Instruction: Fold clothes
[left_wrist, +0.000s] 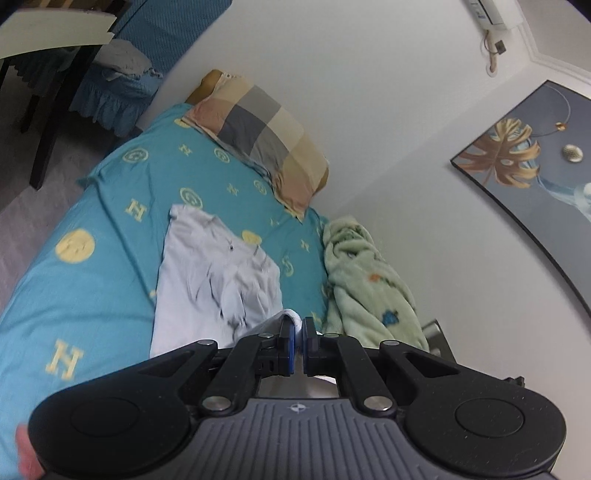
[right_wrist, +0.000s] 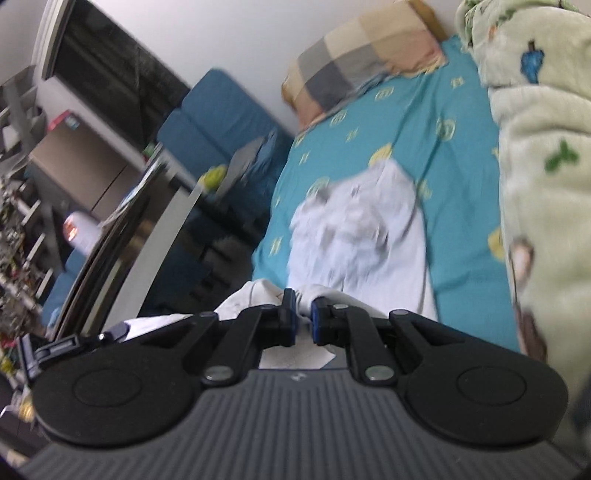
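Observation:
A white garment (left_wrist: 218, 280) with a dark print lies spread on the teal bed sheet (left_wrist: 110, 236), its near edge lifted off the bed. My left gripper (left_wrist: 299, 325) is shut on a pinch of that white cloth at the garment's near edge. In the right wrist view the same white garment (right_wrist: 362, 236) stretches away over the teal bed sheet (right_wrist: 454, 206), blurred by motion. My right gripper (right_wrist: 303, 308) is shut on a bunched fold of its near edge, and more white cloth hangs to the left of the fingers.
A checked pillow (left_wrist: 258, 136) lies at the head of the bed. A pale green fleece blanket (left_wrist: 365, 280) is heaped along the wall side; the same green blanket (right_wrist: 539, 184) fills the right of the right view. A blue-covered chair (left_wrist: 110, 92) and a dark table (right_wrist: 140, 229) stand beside the bed.

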